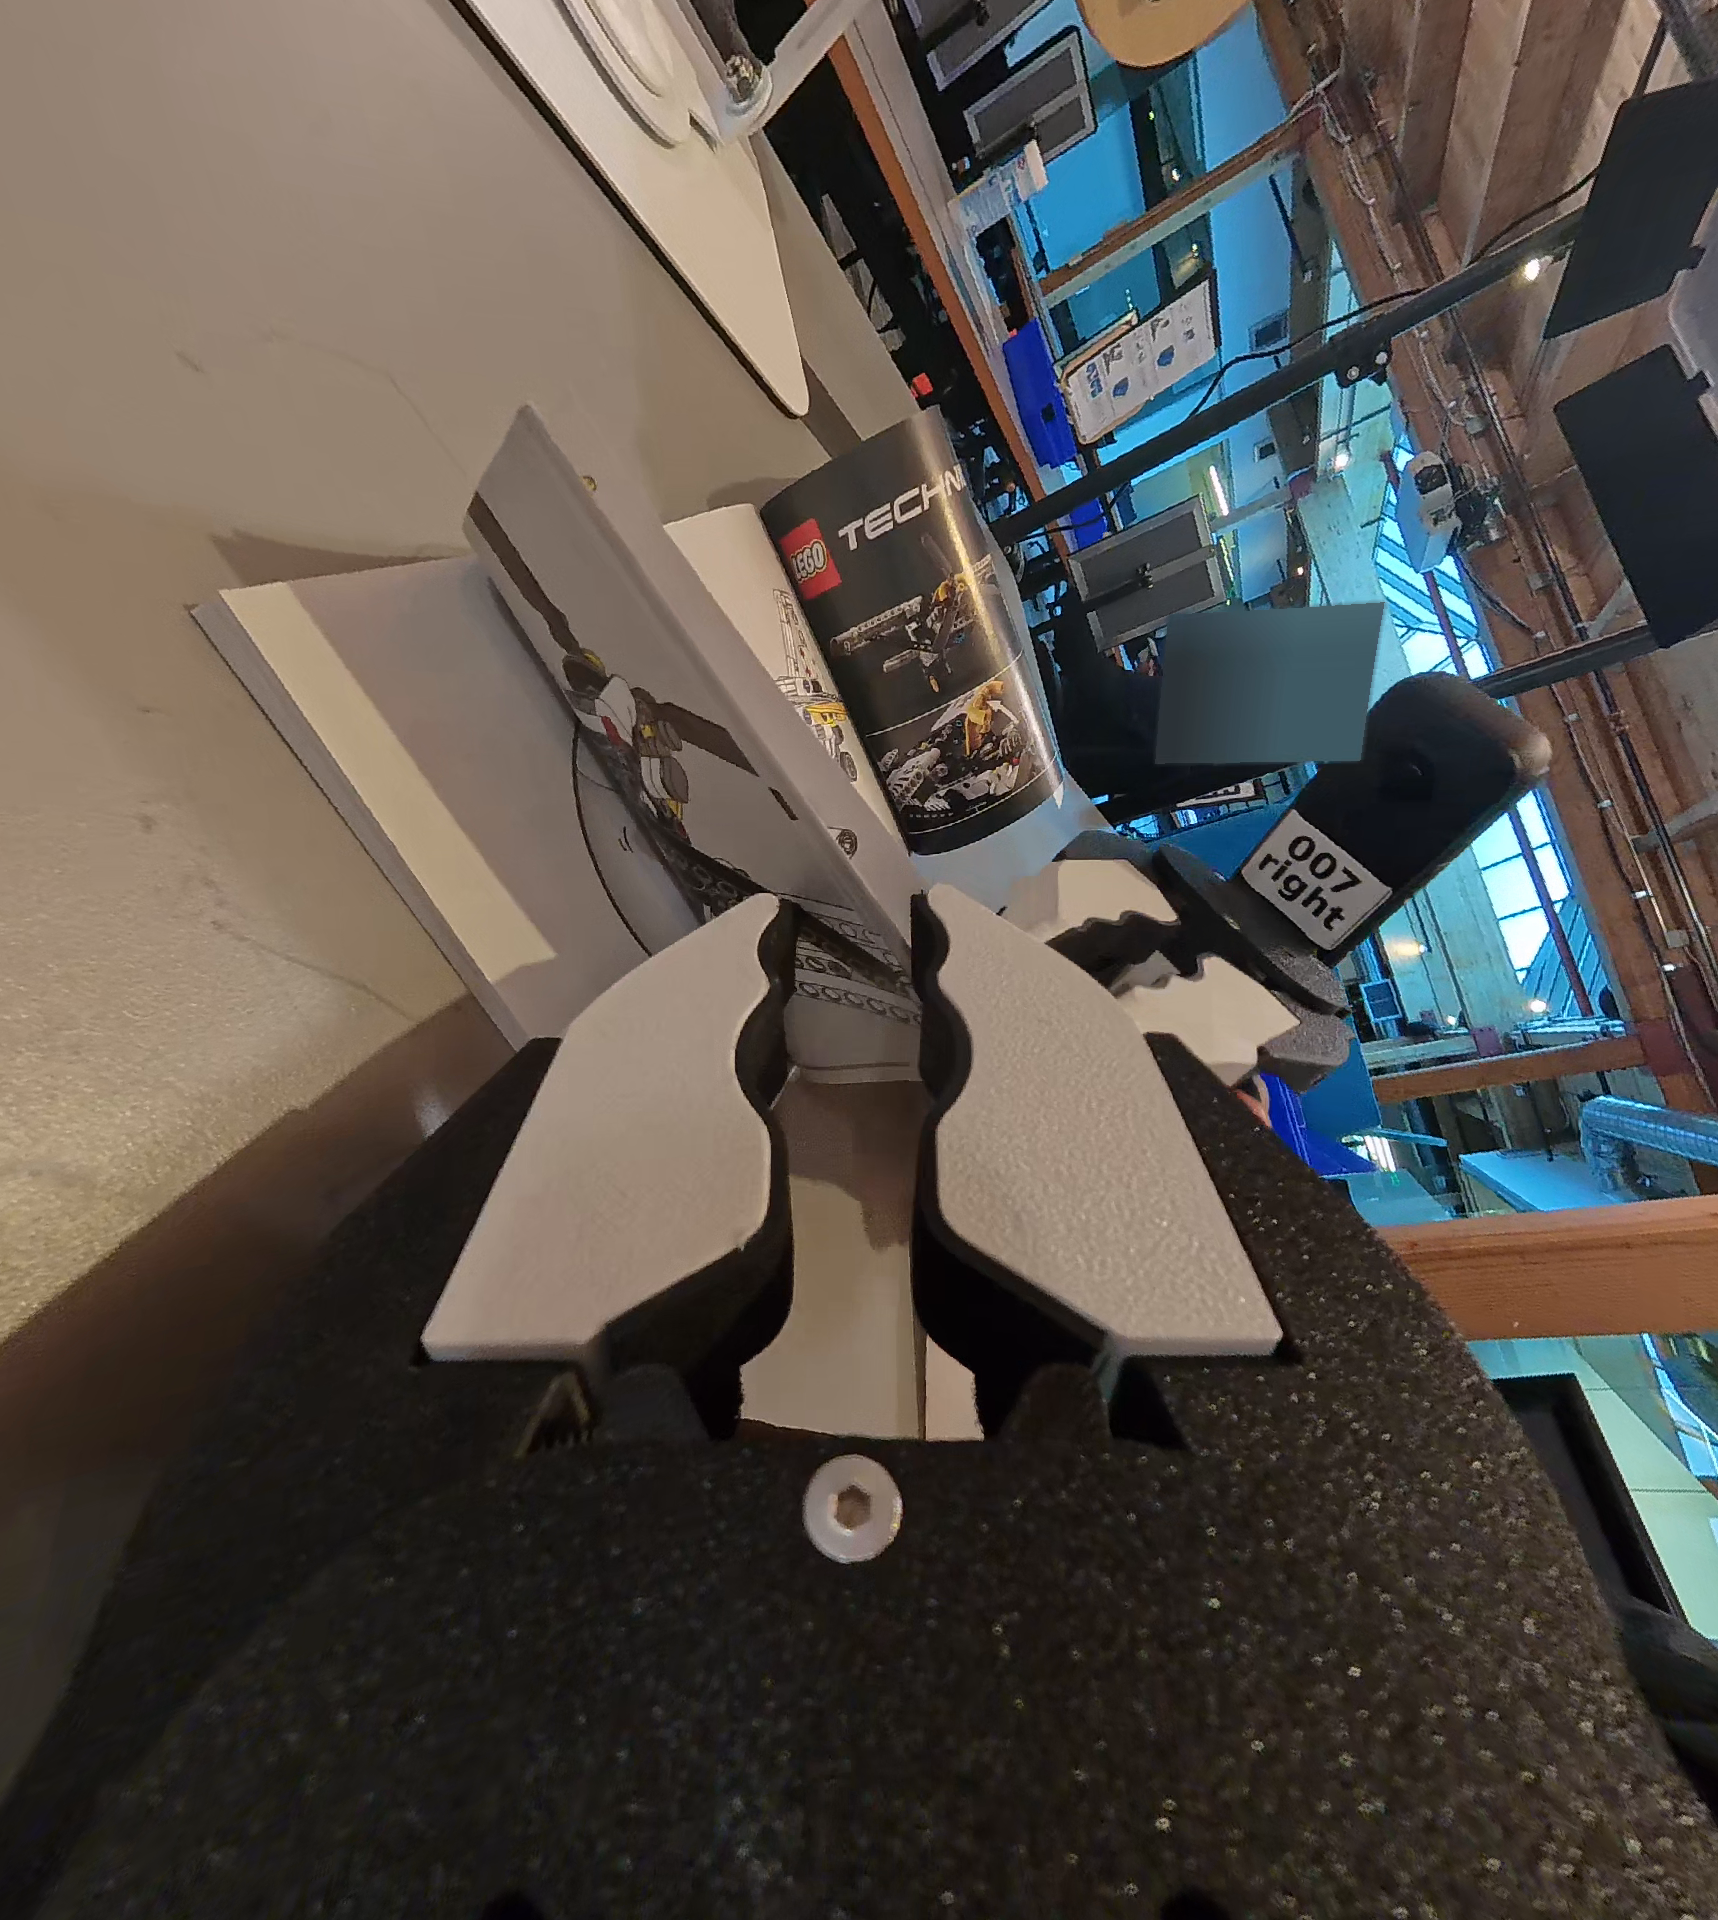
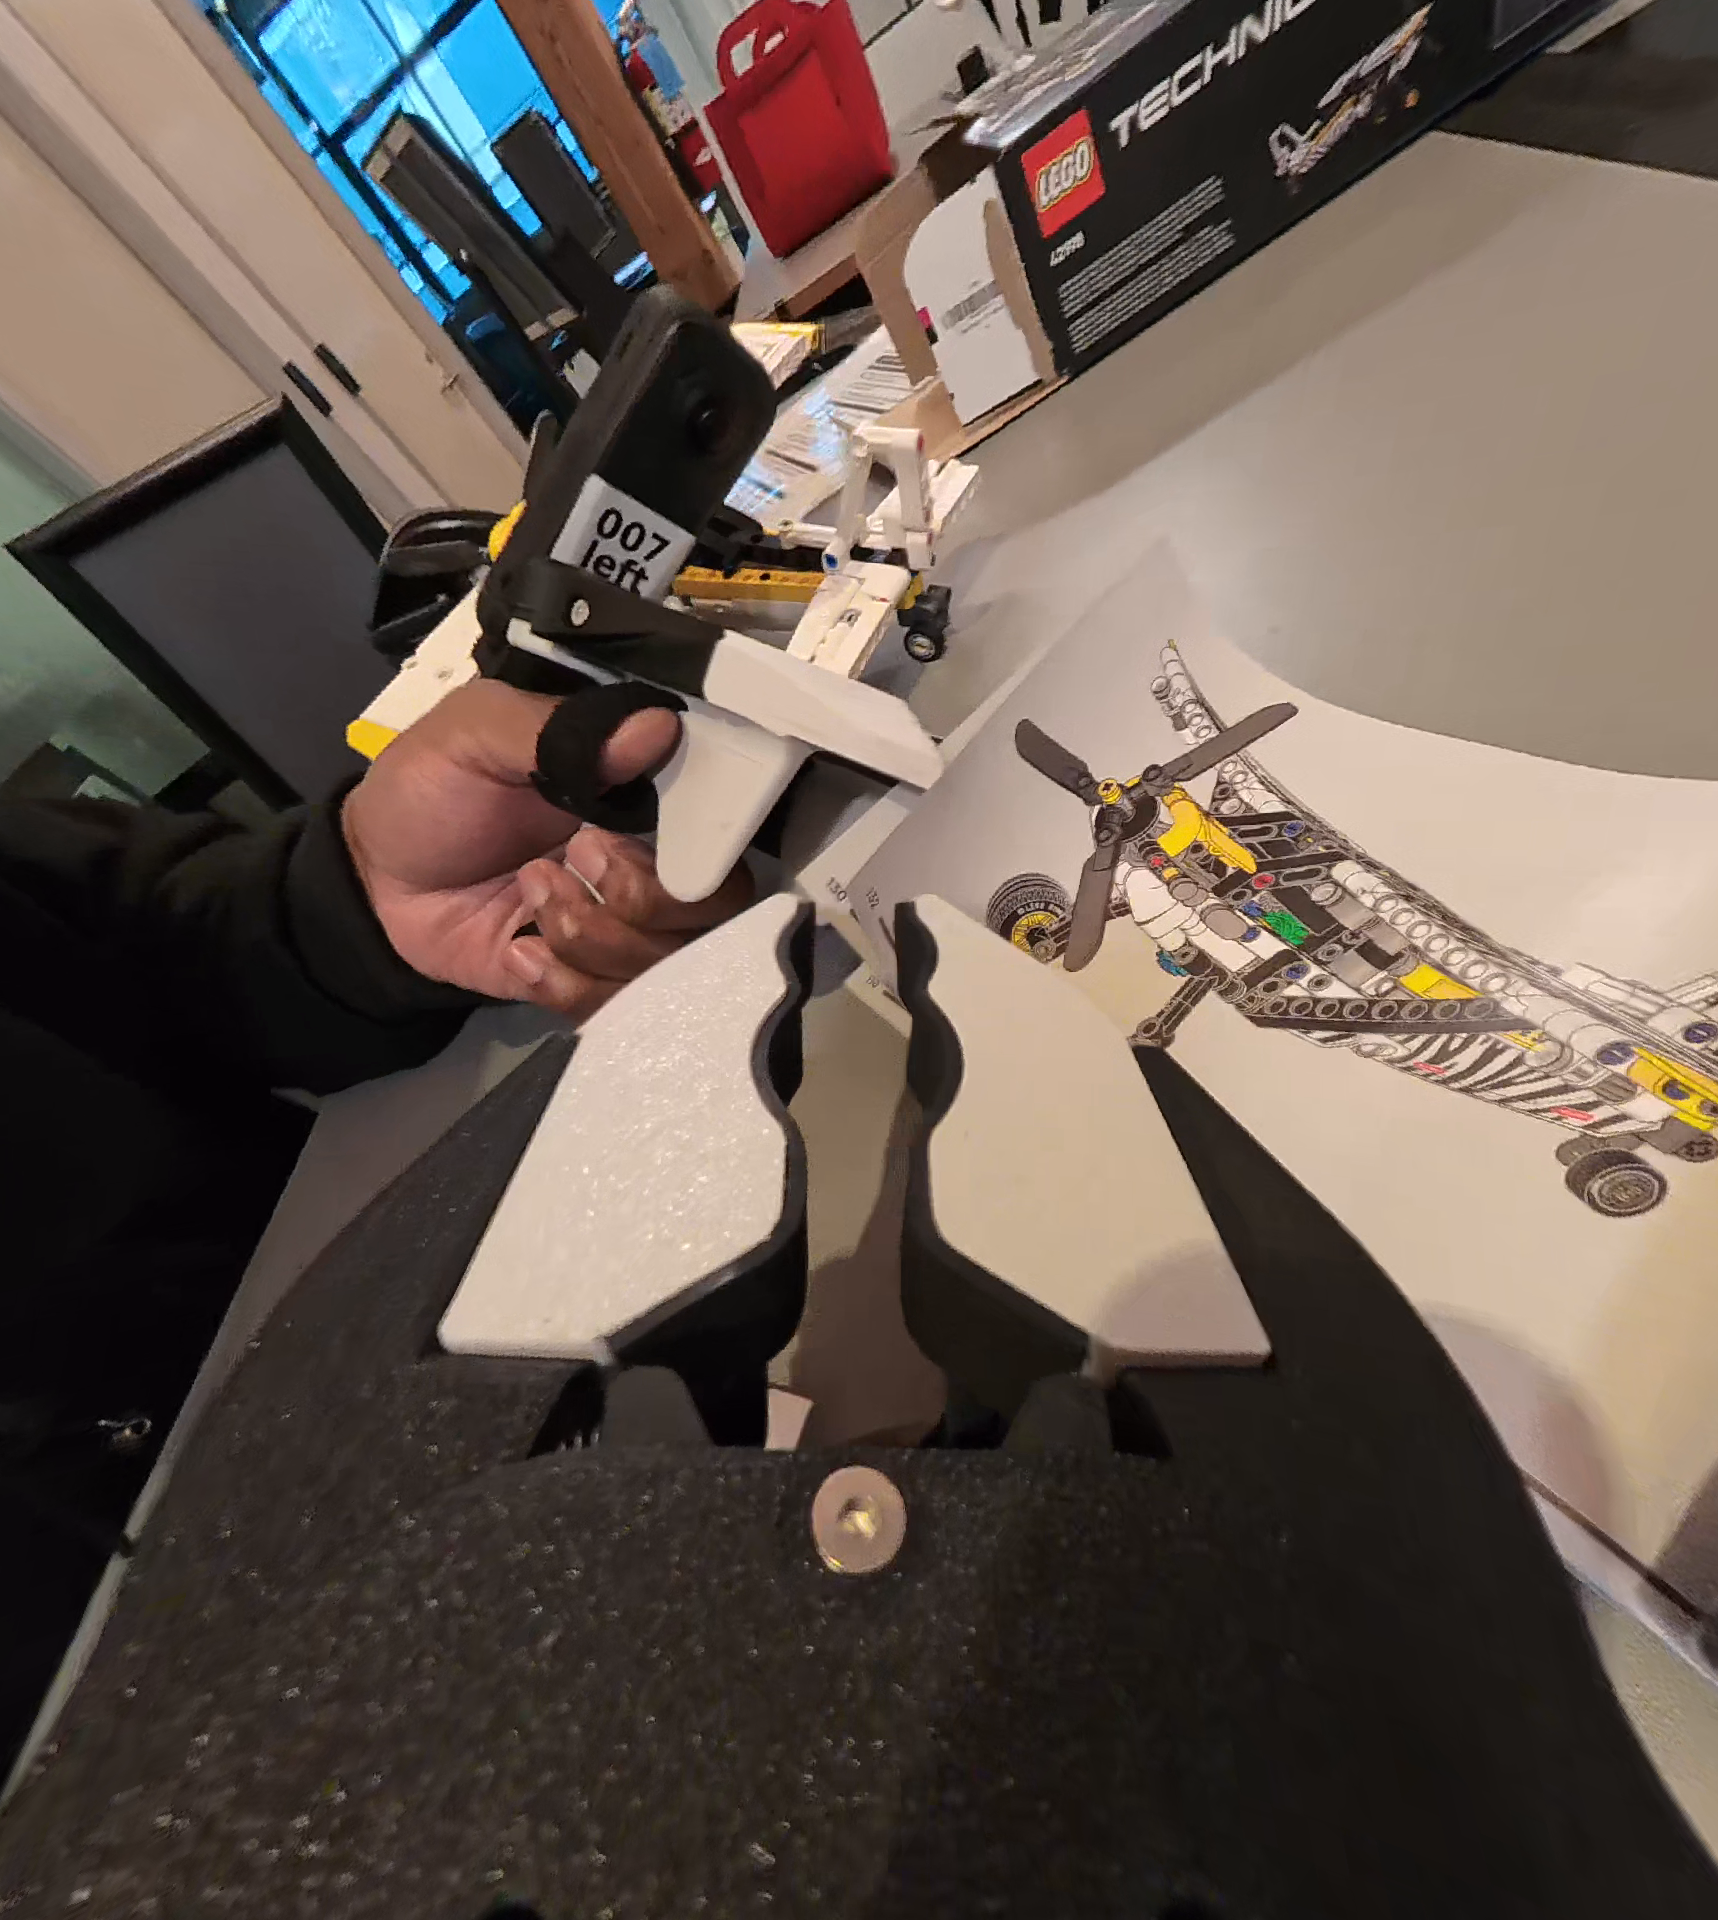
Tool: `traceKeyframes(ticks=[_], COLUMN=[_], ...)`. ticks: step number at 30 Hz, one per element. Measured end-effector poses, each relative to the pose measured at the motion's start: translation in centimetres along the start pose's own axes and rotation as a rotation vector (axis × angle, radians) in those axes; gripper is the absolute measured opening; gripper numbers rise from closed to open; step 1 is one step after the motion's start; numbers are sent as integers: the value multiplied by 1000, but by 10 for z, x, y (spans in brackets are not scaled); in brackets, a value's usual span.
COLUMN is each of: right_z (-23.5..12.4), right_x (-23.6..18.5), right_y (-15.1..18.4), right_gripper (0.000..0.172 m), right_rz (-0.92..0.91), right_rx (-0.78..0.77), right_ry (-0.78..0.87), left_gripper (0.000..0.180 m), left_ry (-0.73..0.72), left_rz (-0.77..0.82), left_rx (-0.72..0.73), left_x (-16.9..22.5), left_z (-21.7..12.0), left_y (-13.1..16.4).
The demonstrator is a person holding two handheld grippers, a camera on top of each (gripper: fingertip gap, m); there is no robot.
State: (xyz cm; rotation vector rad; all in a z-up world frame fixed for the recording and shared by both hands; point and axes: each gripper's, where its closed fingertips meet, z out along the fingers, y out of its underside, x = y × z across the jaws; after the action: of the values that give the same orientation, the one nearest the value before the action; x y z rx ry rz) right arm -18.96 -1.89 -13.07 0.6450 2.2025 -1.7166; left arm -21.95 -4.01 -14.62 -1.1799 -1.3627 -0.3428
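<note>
Left wrist view: the left gripper [image 1: 850, 914] is seen with its jaws narrowly parted. It is set against the near edge of an open instruction booklet [image 1: 564, 748] that lies on the pale table [image 1: 107, 520]. One leaf [image 1: 689, 665] is stood up from the spread, and its lower edge runs down between the fingers, close to the right-hand one. Printed paper shows in the gap beside the other pad, so no pinch on the leaf can be made out. A curled dark booklet cover [image 1: 917, 644] is seen just behind. The right gripper [image 1: 1146, 935] is seen just beside, its tips at the same edge of the booklet.

From the right wrist view, the right gripper [image 2: 853, 914] is shown with a narrow gap between its pads. The numbered corner of the pages is framed between the fingertips, and nothing is clamped. The spread, with its drawing of a propeller plane, extends to the right. The left gripper is held in a hand [image 2: 481, 862] just beyond the page corner. A white and yellow brick-built plane [image 2: 865, 613] is stood behind it, and a dark toy box [image 2: 1250, 177] farther back.
</note>
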Motion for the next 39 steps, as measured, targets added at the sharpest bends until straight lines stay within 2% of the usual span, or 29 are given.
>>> traceKeyframes(ticks=[5, 11, 15, 25, 39], right_z=[8, 11, 5, -14, -10], right_x=[3, 10, 16, 28, 8], right_y=[7, 7, 0, -14, -17], right_gripper=[22, 17, 0, 0, 0], right_rz=[-57, -58, -29, 66, -131], right_rx=[-53, -64, -3, 136, 165], right_ry=[72, 132, 156, 185, 195], left_gripper=[22, 22, 22, 21, 21], left_ry=[1, 0, -3, -10, -97], left_rz=[1, 5, 7, 15, 54], left_rx=[-2, -3, -2, -3, -42], left_x=[0, 0, 0, 0, -9], left_z=[0, 0, 0, 0, -1], left_y=[0, 1, 0, 0, 7])
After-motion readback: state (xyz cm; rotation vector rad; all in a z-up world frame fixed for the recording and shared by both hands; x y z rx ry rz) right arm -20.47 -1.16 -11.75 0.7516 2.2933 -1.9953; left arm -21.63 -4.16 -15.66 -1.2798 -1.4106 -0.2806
